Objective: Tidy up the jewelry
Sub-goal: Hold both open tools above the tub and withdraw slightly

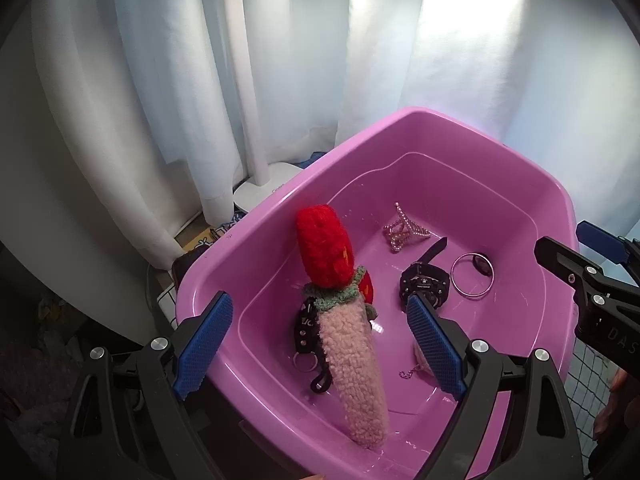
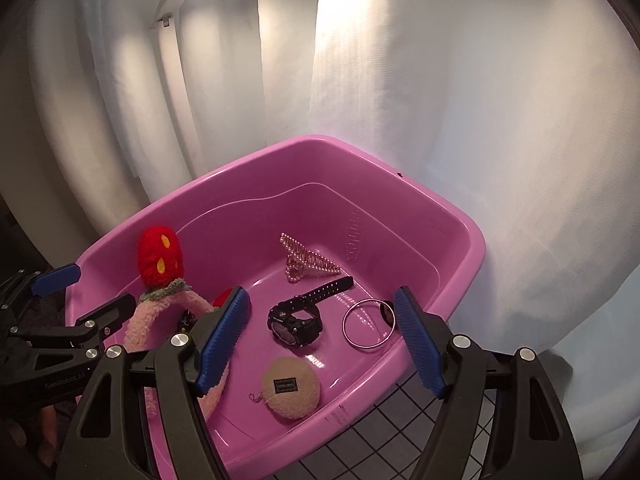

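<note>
While jewelry fills the pink tub point(image 2: 476, 248), both tongs point(image 1: 320, 344) point(image 2: 320, 344) agape, empty.

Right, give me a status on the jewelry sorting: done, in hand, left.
Done: the pink basin already holds the fuzzy headband, pearl hair clip, black watch, silver bangle and round pink puff.
In hand: nothing. The left gripper and right gripper both stand open and empty over the basin.
Left: no loose pieces visible outside it.
</note>
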